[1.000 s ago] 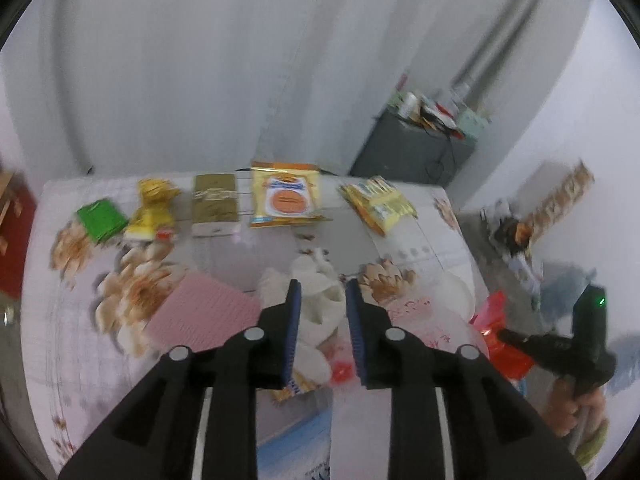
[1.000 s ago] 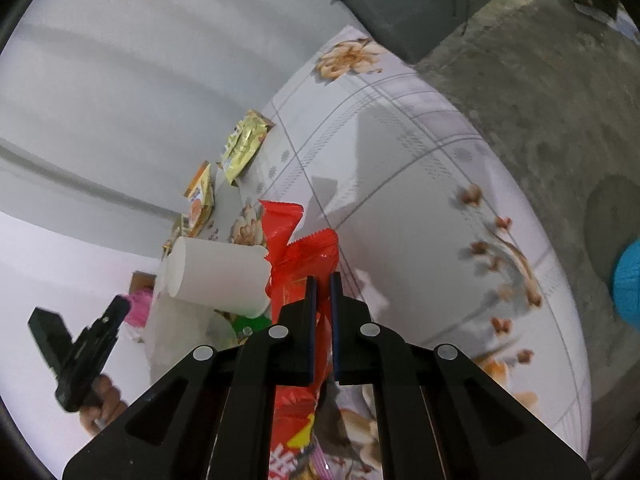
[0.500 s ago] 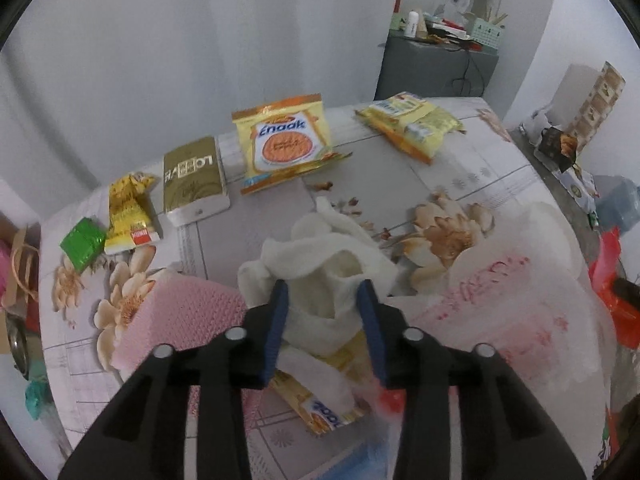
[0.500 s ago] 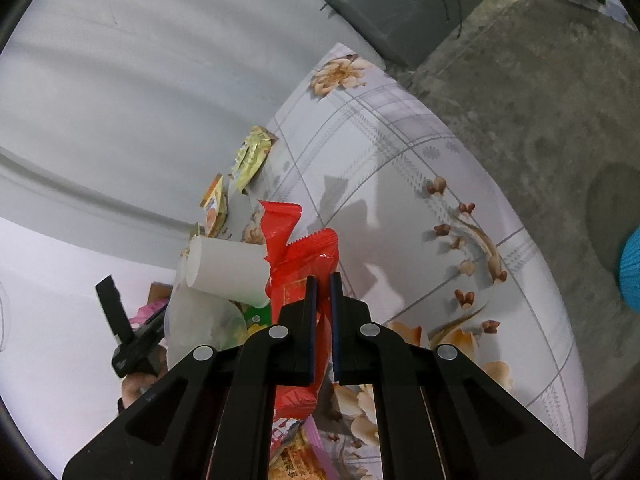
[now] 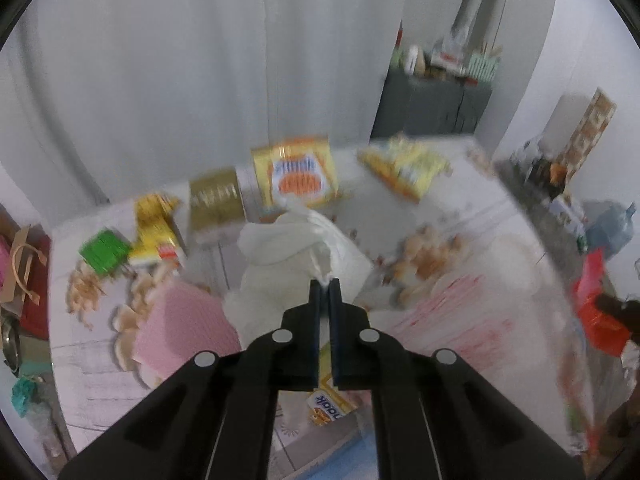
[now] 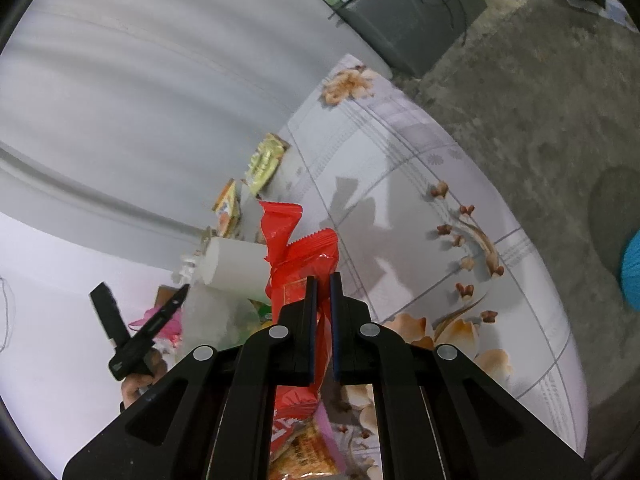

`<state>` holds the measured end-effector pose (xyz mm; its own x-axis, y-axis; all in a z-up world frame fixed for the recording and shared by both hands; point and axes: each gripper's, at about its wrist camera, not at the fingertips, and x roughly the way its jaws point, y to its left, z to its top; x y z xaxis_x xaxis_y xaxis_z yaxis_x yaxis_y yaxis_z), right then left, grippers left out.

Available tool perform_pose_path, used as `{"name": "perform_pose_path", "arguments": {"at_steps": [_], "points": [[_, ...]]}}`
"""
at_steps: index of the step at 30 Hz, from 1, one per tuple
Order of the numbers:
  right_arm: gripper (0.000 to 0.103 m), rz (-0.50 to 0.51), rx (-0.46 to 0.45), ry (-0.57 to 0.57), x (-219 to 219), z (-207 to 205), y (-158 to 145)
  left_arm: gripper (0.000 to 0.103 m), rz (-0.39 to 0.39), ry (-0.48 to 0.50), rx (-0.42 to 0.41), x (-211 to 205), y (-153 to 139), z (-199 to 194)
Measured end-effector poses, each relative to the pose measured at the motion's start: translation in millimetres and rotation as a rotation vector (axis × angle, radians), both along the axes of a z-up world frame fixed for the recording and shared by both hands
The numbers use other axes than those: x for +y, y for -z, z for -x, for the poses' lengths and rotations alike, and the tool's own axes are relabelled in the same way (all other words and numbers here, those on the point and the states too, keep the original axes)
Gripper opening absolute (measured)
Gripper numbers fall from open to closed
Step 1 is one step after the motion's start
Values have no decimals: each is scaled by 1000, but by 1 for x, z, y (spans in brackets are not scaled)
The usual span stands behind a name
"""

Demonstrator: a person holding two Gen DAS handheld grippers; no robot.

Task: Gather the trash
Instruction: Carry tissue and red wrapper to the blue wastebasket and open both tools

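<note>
Left wrist: left gripper (image 5: 325, 285) pinches only a tip of the tissue (image 5: 298, 258), lifted above the table (image 5: 472, 216); thin hold may tear or slip.

Right wrist: right gripper (image 6: 323, 280) clamps the red wrapper (image 6: 304, 256); slick foil could slide out.

Packets (image 5: 298, 176) line the far edge of the desk (image 5: 472, 208); a tissue (image 5: 296, 248) lies nearer, a box (image 5: 184, 328) to its left.

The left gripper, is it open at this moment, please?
No, the left gripper is shut, pinching a corner of the white tissue.
</note>
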<state>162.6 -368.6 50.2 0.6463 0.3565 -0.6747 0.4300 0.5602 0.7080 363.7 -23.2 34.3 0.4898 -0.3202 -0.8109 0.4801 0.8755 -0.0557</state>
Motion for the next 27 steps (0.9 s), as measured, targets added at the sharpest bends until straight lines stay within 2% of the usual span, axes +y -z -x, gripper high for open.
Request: {"name": "perform_pose_path", "arguments": {"at_steps": [2, 6, 9, 13, 17, 21, 23, 27], "points": [[4, 3, -22, 3, -1, 4, -8, 3, 47, -8, -41, 9, -24, 8], [4, -5, -77, 17, -3, 15, -26, 3, 148, 1, -65, 19, -64, 25], [4, -14, -123, 37, -10, 32, -39, 3, 219, 47, -65, 17, -93, 48], [4, -11, -167, 90, -25, 69, -53, 3, 284, 148, -64, -10, -123, 89], [4, 4, -181, 192, -51, 129, -57, 3, 328, 291, -31, -61, -143, 136], [4, 35, -157, 334, -81, 196, -51, 3, 324, 434, 24, -131, -149, 181], [4, 41, -133, 416, -98, 233, -43, 3, 308, 496, 78, -172, -142, 203], [4, 52, -49, 558, -123, 291, -18, 3, 266, 611, 190, -265, -109, 251]]}}
